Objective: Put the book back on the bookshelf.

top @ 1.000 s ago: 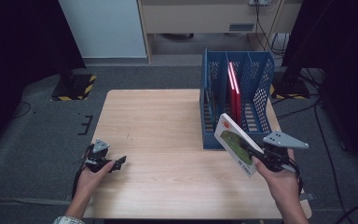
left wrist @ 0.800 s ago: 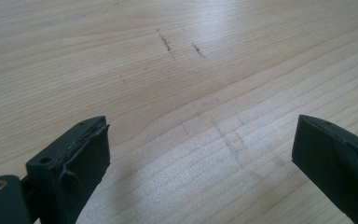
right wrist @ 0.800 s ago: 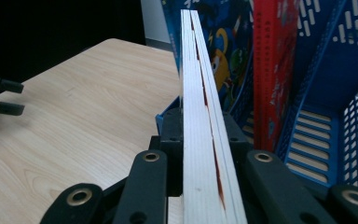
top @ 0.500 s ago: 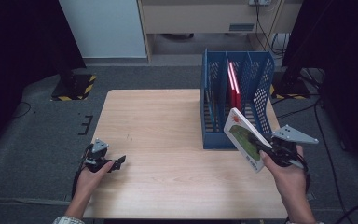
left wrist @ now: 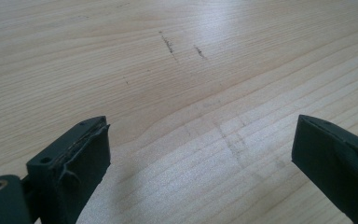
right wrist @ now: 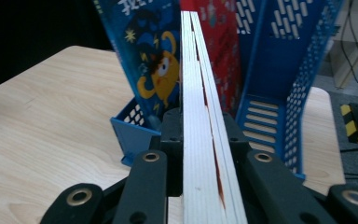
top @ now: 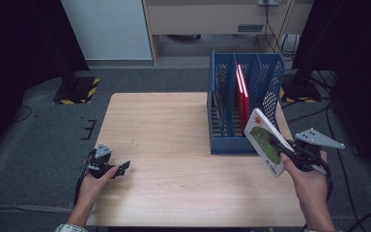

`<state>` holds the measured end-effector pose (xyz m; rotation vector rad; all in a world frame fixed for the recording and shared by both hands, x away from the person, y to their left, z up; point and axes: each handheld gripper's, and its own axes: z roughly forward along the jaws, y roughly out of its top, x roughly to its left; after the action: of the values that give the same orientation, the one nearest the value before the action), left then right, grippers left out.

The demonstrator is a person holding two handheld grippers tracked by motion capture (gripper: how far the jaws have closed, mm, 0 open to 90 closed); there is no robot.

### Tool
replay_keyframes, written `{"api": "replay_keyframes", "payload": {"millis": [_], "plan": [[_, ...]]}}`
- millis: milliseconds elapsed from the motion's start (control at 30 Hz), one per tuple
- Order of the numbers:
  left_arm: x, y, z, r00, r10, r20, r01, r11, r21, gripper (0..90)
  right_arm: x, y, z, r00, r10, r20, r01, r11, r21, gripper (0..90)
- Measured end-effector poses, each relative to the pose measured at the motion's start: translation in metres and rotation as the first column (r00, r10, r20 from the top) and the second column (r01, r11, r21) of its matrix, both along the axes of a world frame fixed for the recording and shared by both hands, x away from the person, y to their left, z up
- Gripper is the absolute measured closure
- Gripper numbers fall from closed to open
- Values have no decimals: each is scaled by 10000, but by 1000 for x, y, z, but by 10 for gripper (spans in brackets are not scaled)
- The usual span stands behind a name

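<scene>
Looks like a lab or test room. Grey carpet floor, lone wooden table, yellow-black hazard tape on black stand bases, loose cables by a beige cabinet, dark curtains at the sides.

High view looks down on the whole table; claw views sit close, sharing its wooden top.

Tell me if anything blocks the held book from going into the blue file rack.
Nothing visible does. The thin green-and-white book, clamped in the right gripper, hangs at the blue perforated rack's front right corner; the rightmost slot looks free beside the red book.
</scene>
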<state>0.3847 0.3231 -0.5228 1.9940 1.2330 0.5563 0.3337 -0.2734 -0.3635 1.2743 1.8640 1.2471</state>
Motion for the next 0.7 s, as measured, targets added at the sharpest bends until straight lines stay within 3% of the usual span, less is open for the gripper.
{"api": "replay_keyframes", "payload": {"millis": [367, 700], "plan": [[0, 0, 0, 10000, -1, 8, 1, 10000, -1, 36, 10, -15, 4, 9968, -796, -9, 796, 9968, -47, 766], [0, 0, 1, 10000, -15, 75, 15, 10000, -45, 37, 40, -22, 13, 9882, -1520, 213, 1525, 9880, -259, 766]]}}
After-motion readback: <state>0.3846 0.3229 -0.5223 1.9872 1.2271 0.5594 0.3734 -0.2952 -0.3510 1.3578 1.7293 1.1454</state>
